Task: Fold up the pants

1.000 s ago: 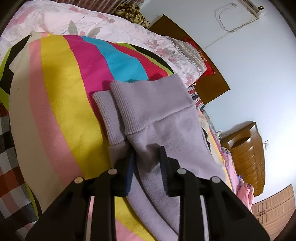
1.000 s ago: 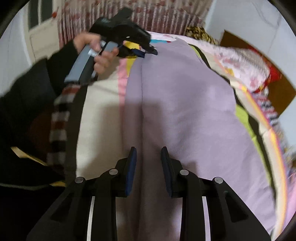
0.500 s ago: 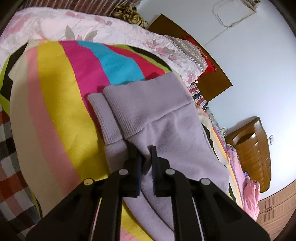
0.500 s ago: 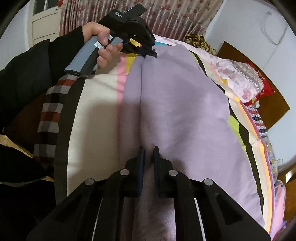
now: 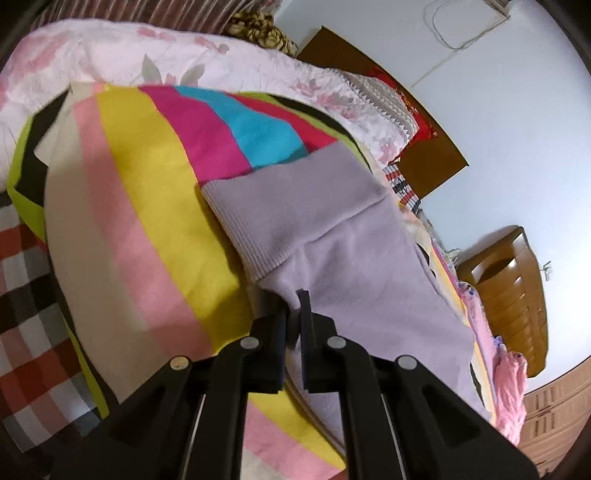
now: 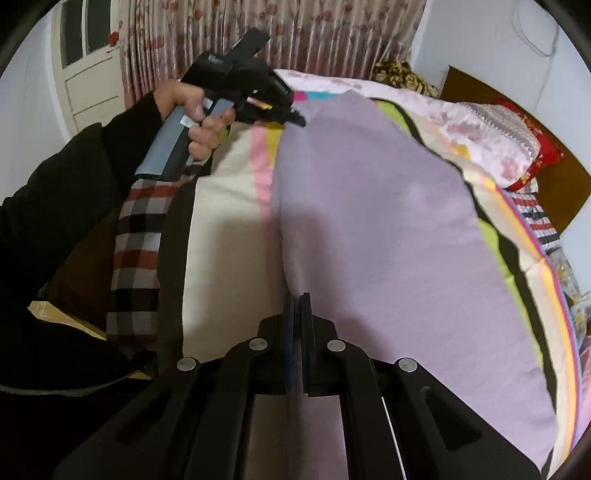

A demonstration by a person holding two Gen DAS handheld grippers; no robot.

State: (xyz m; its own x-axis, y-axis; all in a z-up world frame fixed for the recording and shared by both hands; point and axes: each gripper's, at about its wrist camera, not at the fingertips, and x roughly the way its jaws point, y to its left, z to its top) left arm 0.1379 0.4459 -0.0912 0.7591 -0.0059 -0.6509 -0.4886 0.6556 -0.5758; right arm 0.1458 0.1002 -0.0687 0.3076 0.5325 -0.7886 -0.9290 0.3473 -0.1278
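Note:
Lilac knit pants [image 5: 354,266] lie on a bed over a bright striped blanket [image 5: 147,206]. In the left wrist view their ribbed cuff end [image 5: 280,206] is ahead of my left gripper [image 5: 295,299], which is shut on the pants' near edge just behind the cuff. In the right wrist view the pants [image 6: 388,221] stretch away along the blanket, and my right gripper [image 6: 297,299] is shut on their near edge. The left gripper [image 6: 295,118] shows there at the far end, held in a hand and pinching the fabric.
A floral quilt [image 5: 229,62] and pillows [image 5: 384,107] lie at the bed's far side by a wooden headboard [image 5: 424,158]. A checked cloth [image 6: 136,236] hangs at the bed's near edge. A curtain [image 6: 295,33] and a door [image 6: 88,62] stand behind.
Both grippers went from open around the pants' edge to shut on it. The left gripper has lifted its end slightly, covering the second cuff layer.

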